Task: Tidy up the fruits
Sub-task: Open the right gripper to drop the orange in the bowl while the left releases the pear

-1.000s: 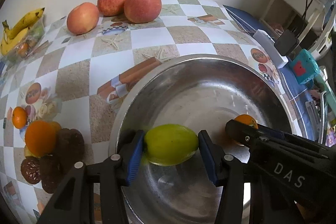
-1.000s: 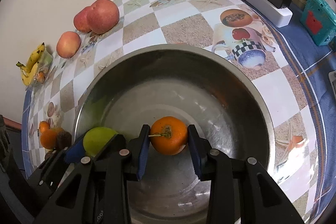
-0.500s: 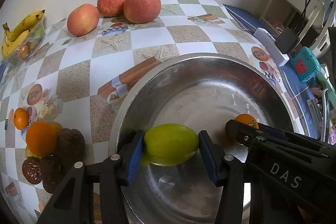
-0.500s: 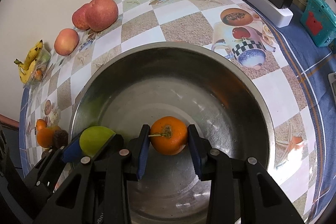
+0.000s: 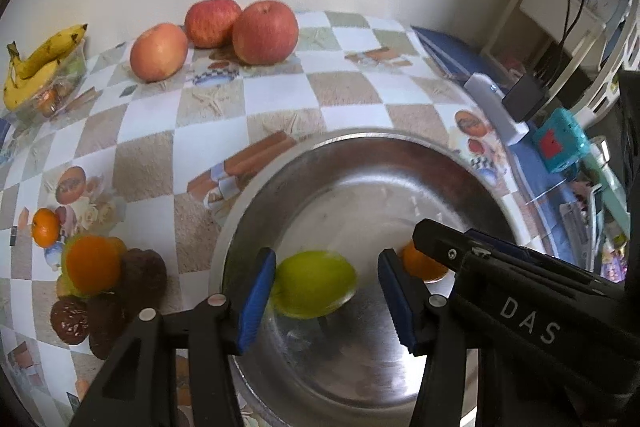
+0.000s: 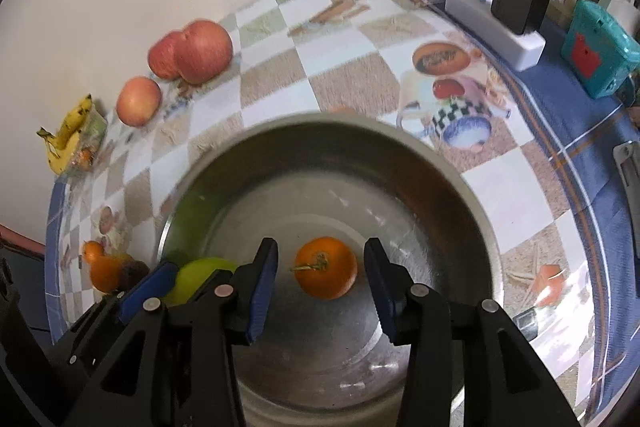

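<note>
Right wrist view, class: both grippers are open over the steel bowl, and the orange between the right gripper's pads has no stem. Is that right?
Not quite. The orange does have a stem: the right wrist view shows a thin green one lying across its top. The rest stands: the left gripper and right gripper are both open over the steel bowl.

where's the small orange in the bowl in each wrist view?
Left wrist: small orange at lower right, partly hidden behind the right hand-held gripper's finger.
Right wrist: it sits centre frame, between the open fingers.
Shared landmark: the three red apples by the wall.
</note>
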The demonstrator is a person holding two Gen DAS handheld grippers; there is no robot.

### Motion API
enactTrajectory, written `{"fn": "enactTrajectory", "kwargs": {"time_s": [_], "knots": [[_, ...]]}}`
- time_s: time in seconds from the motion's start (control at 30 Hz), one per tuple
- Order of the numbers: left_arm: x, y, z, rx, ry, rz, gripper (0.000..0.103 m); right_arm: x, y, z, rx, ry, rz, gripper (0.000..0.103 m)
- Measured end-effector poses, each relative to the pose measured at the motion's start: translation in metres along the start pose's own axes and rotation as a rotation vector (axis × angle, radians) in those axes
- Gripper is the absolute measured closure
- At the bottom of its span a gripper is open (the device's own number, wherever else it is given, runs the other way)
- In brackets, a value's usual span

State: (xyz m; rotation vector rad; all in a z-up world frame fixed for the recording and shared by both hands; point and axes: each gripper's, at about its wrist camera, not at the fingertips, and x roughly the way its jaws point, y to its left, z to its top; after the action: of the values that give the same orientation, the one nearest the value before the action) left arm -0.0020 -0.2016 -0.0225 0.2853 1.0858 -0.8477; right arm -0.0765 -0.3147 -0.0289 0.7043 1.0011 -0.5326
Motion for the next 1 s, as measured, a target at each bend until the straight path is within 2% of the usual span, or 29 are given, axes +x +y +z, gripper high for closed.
{"fn": "enactTrajectory", "kwargs": {"time_s": [0.17, 0.33, 0.6, 0.8, 1.0], "knots": [[-0.014, 0.003, 0.002, -0.024, -0.01, -0.002, 0.046, -0.014, 0.003, 0.002, -0.007, -0.047, 0.014, 0.057], [-0.023, 0.019, -0.001, -0.087, 0.005, 0.016, 0.046, -0.017, 0.006, 0.002, -0.01, -0.05, 0.012, 0.057], [-0.035, 0.066, -0.007, -0.243, 0.017, 0.123, 0.046, -0.013, 0.012, -0.003, -0.029, -0.033, 0.007, 0.057], [-0.044, 0.094, -0.015, -0.313, 0.008, 0.194, 0.045, -0.011, 0.023, -0.007, -0.079, -0.025, -0.001, 0.057], [-0.047, 0.109, -0.02, -0.368, 0.01, 0.206, 0.03, -0.006, 0.036, -0.013, -0.137, -0.009, -0.013, 0.057]]}}
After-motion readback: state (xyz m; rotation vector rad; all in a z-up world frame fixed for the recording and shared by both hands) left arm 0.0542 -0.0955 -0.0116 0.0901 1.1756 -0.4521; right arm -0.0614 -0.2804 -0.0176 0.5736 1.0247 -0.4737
